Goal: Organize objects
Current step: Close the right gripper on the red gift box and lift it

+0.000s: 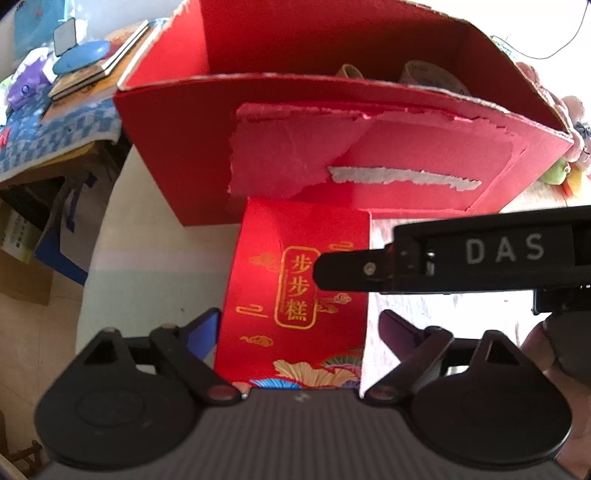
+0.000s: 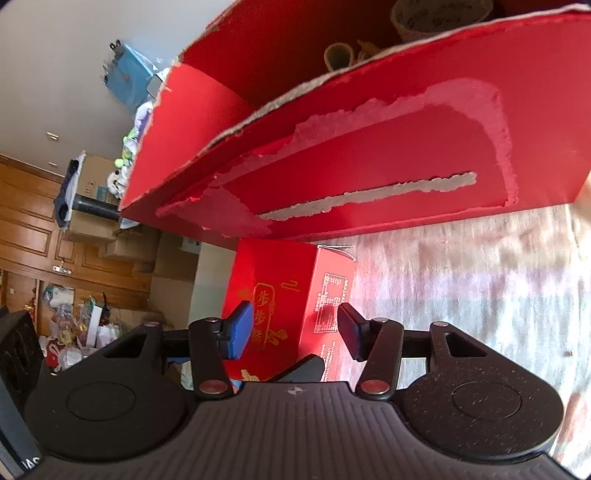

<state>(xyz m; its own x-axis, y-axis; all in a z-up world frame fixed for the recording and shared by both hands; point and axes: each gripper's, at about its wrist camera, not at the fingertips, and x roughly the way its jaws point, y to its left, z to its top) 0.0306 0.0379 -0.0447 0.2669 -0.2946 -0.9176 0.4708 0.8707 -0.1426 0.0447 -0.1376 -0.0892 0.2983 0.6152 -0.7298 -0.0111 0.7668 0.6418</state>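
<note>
Small red gift box (image 1: 295, 295), printed with gold characters and clouds, standing on the table (image 1: 147, 288) directly in front of the large open red carton (image 1: 332, 155), apparently touching its torn front wall. Left tongs (image 1: 299, 332) spread wide, one finger on each side of the small box; the blue-padded finger (image 1: 203, 328) lies just beside the box's left face, the dark finger (image 1: 399, 332) stands slightly off its right edge, and contact cannot be confirmed. Right tongs (image 2: 295, 328), seen in the left view as a black bar marked "DAS" crossing from the right, likewise released, straddling a vertical corner of the small box (image 2: 280, 306) between its decorated face and its label face; the pads appear clear of the cardboard. Inside the carton, a pale cup-like item (image 2: 338, 55) and a patterned round container (image 2: 439, 18), partly hidden by the wall. A hand (image 1: 546, 354) shows at the right edge of the left view. To the left, a second surface under a blue checked cloth (image 1: 48, 136) bearing books (image 1: 92, 70) and a blue oval object (image 1: 81, 55). Cardboard boxes (image 2: 96, 206) and wooden panelling (image 2: 26, 221) in the background
</note>
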